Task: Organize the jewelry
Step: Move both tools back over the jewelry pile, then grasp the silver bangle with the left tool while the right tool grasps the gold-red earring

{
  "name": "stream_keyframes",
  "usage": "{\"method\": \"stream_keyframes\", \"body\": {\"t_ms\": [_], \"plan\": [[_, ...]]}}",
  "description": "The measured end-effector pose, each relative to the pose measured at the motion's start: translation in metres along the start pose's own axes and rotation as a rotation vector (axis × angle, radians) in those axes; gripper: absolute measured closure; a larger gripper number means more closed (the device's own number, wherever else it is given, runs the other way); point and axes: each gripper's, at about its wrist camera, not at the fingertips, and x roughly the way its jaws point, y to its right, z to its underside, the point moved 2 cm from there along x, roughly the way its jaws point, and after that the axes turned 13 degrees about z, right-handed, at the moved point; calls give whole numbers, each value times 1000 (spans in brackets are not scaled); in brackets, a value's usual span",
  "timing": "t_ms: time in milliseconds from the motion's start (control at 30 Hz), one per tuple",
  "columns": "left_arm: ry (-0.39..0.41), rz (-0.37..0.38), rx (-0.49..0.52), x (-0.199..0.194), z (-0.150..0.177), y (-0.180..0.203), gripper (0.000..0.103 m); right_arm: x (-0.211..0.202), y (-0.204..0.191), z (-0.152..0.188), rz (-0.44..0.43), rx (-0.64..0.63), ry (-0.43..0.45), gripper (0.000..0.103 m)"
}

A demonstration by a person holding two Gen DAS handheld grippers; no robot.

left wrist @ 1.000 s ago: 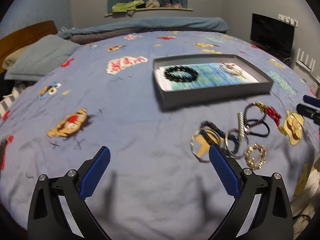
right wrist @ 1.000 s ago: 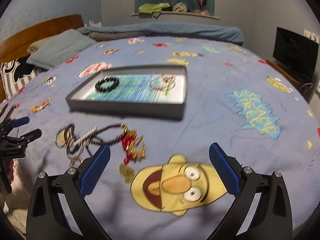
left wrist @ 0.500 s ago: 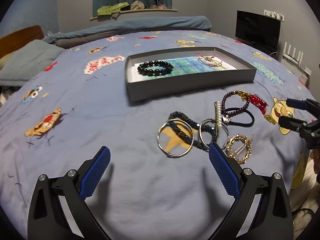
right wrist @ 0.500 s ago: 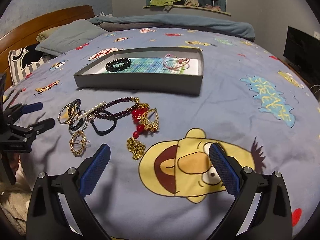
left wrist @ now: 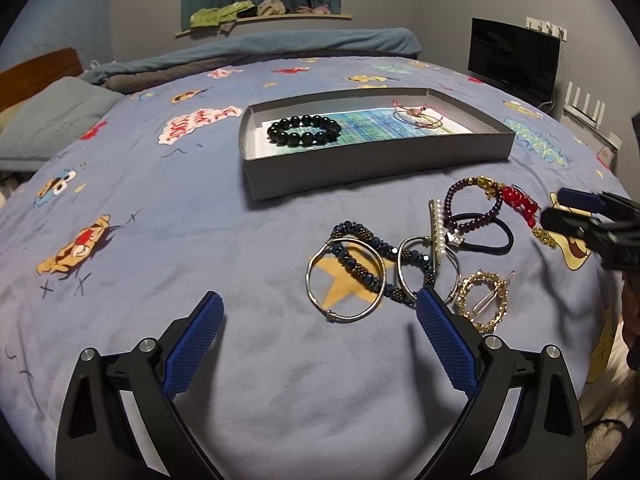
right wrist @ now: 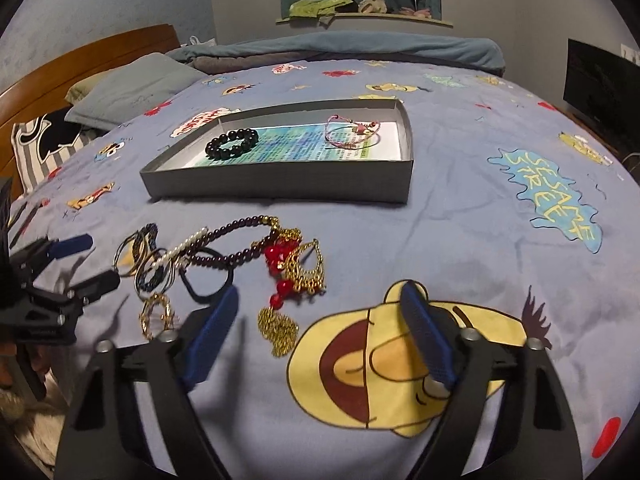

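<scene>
A grey tray (left wrist: 372,168) on the bed holds a black bead bracelet (left wrist: 304,131) and a pink cord bracelet (left wrist: 418,116). In front of it lies a loose heap: silver bangle (left wrist: 346,280), dark blue beaded bracelet (left wrist: 360,268), pearl clip (left wrist: 438,232), purple bead bracelet (left wrist: 476,208), black hair tie (left wrist: 488,246), round gold clip (left wrist: 484,300), red beads (right wrist: 280,256) and gold chain (right wrist: 278,330). My left gripper (left wrist: 318,302) hovers open just short of the bangle. My right gripper (right wrist: 320,292) is closing, its jaws still apart above the gold chain, pressing nothing.
The blue cartoon-print bedspread (left wrist: 160,220) covers the whole bed. Pillows (right wrist: 132,88) and a wooden headboard (right wrist: 92,56) lie at the far left. A dark TV screen (left wrist: 514,60) stands by the right wall. A folded blanket (left wrist: 260,52) lines the far edge.
Both grippers have sunk toward the heap, and the jewelry now sits larger and nearer the fingers. The right gripper's fingers have narrowed. No jewelry has moved.
</scene>
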Motion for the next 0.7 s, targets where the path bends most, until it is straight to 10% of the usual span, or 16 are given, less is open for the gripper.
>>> {"method": "stream_keyframes", "body": {"t_ms": [433, 700], "plan": [[9, 12, 27, 0, -2, 3, 8, 16, 6, -15, -76, 127, -68, 60], [-21, 73, 32, 8, -1, 4, 27, 20, -1, -15, -127, 107, -84, 76]]}}
